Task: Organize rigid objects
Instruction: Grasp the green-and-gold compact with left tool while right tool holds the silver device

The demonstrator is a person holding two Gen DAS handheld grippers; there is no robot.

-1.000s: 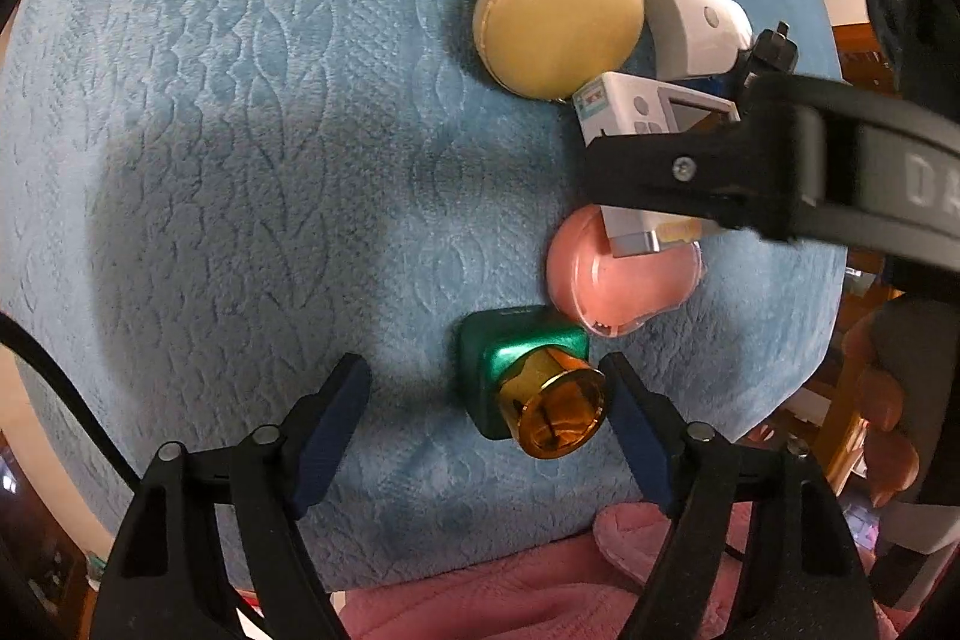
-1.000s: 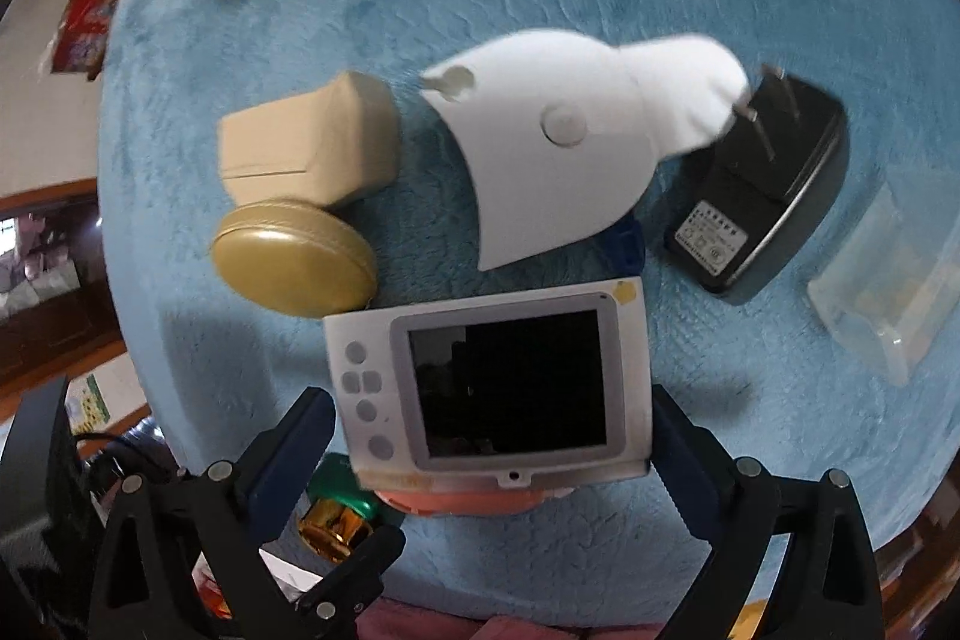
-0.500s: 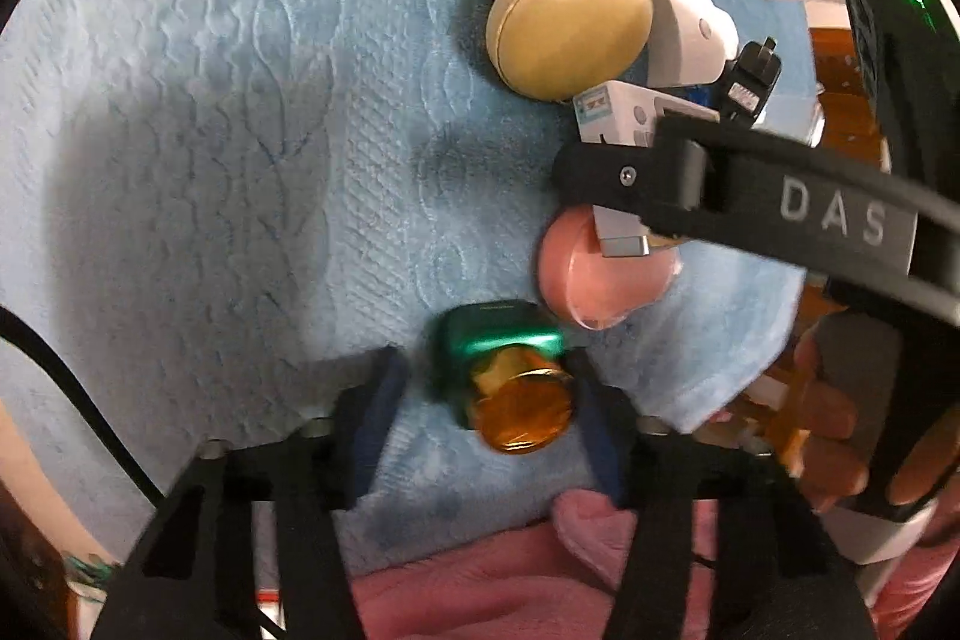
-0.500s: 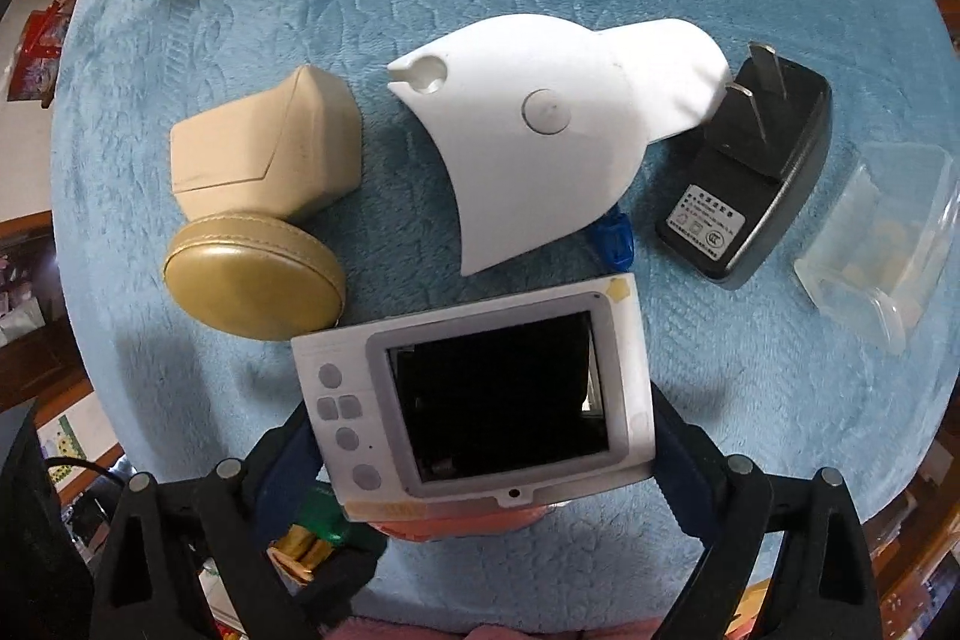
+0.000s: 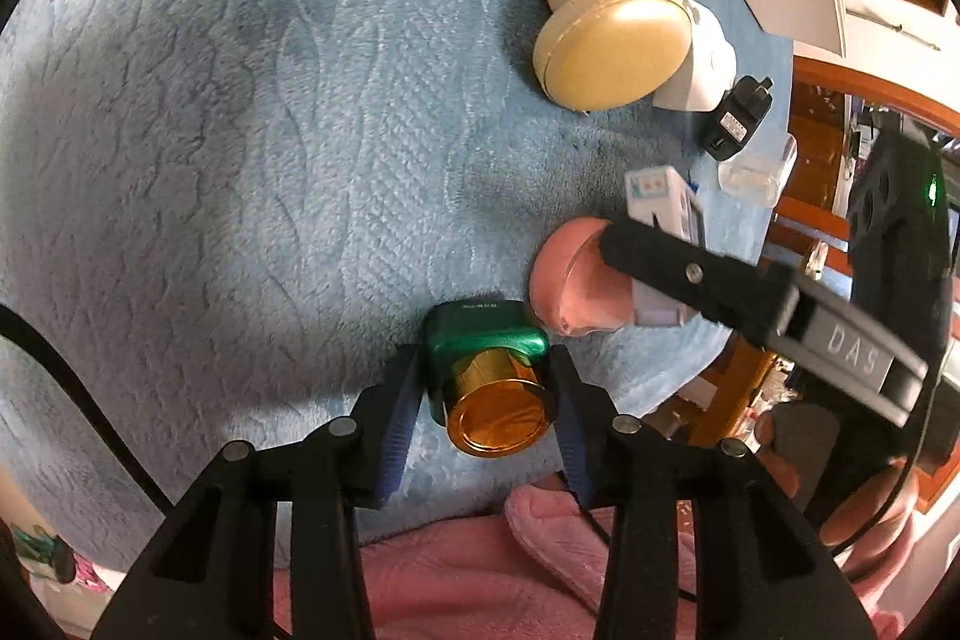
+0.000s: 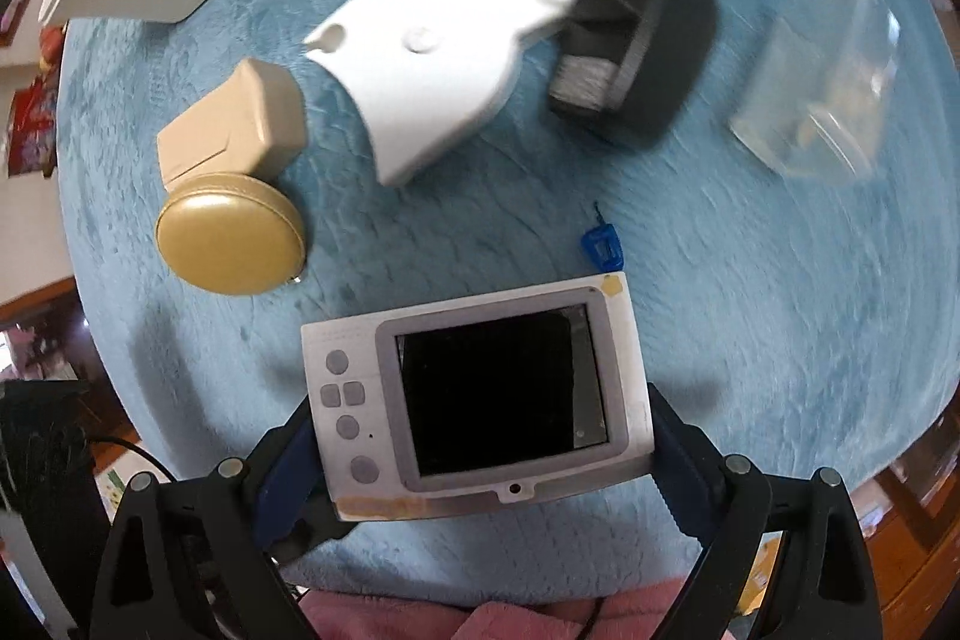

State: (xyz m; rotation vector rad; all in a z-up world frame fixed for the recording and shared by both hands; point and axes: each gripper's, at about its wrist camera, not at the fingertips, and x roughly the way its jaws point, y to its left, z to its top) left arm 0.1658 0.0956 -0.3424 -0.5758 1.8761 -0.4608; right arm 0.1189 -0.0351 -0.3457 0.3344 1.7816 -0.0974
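Your left gripper (image 5: 483, 394) is clamped on the green bottle with the gold cap (image 5: 489, 376), both pads pressed to its sides; the bottle lies on the blue cloth (image 5: 240, 160) near its front edge, just beside a pink round case (image 5: 576, 280). Your right gripper (image 6: 480, 442) holds the white handheld screen device (image 6: 480, 394) by its two short ends, jaws wide, above the cloth. Beyond it lie a tan round case (image 6: 231, 241), a white plastic piece (image 6: 438, 64), a black charger (image 6: 648, 34) and a clear box (image 6: 822, 88).
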